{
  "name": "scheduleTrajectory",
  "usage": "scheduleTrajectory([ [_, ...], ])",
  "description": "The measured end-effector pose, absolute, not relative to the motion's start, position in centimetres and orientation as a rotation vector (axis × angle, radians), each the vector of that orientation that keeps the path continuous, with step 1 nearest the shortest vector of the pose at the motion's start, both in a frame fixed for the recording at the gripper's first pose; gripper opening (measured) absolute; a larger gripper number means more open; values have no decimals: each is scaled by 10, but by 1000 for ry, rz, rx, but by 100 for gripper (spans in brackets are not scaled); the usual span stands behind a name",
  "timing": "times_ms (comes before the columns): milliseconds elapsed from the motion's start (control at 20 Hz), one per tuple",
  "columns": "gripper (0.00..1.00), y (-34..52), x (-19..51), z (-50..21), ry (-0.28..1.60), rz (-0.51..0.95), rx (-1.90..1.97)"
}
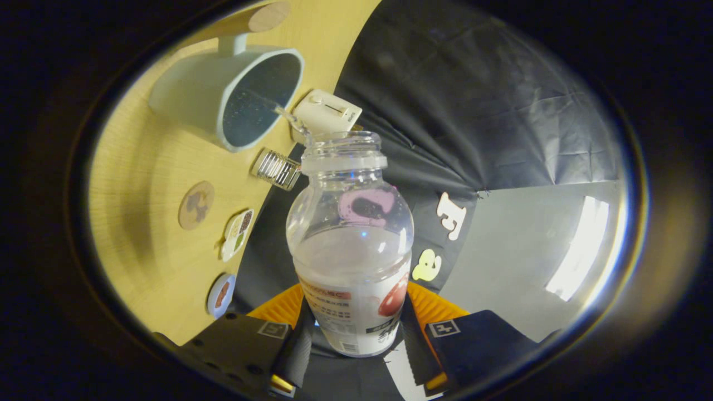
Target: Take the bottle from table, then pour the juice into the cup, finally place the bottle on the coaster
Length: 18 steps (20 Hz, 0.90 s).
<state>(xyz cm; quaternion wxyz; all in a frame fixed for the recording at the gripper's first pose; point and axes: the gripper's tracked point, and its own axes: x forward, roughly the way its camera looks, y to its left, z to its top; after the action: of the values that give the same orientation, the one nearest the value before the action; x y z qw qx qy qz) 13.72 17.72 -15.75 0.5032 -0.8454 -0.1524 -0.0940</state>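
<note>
In the gripper view the gripper (pixel 352 334) pinches the bottle (pixel 351 245) low on its body, one finger (pixel 298 348) pressed to one side of the label and the other finger (pixel 415 345) to the opposite side, the two spread just as wide as the bottle. The bottle is clear plastic, uncapped, holding a whitish liquid that fills its lower part; its neck points ahead, away from the fingers. The whole scene is rolled over, so the table (pixel 150 223) stands as a slanted plane to one side, and the bottle is tipped toward it. A thin stream (pixel 289 116) runs from the bottle's mouth to the cup (pixel 234 94), which stands on the table beyond the mouth, its dark inside facing the camera and its handle on the far side. Just beside the cup's rim, near the bottle's mouth, is a small white box (pixel 326 113). A ribbed clear object (pixel 276 169) lies on the table near the bottle's neck. Farther along the table lie a round coaster (pixel 196 205) and two more small flat discs (pixel 238 234), (pixel 221 294). A wooden disc (pixel 269 15) shows beyond the cup.
</note>
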Motion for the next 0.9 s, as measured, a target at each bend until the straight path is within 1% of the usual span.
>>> scheduleTrajectory([
  [500,76,182,131,-157,-418,-207,-2081],
  [700,76,171,132,-162,-358,-186,-2013],
  [900,76,147,139,-184,-162,-118,-1820],
])
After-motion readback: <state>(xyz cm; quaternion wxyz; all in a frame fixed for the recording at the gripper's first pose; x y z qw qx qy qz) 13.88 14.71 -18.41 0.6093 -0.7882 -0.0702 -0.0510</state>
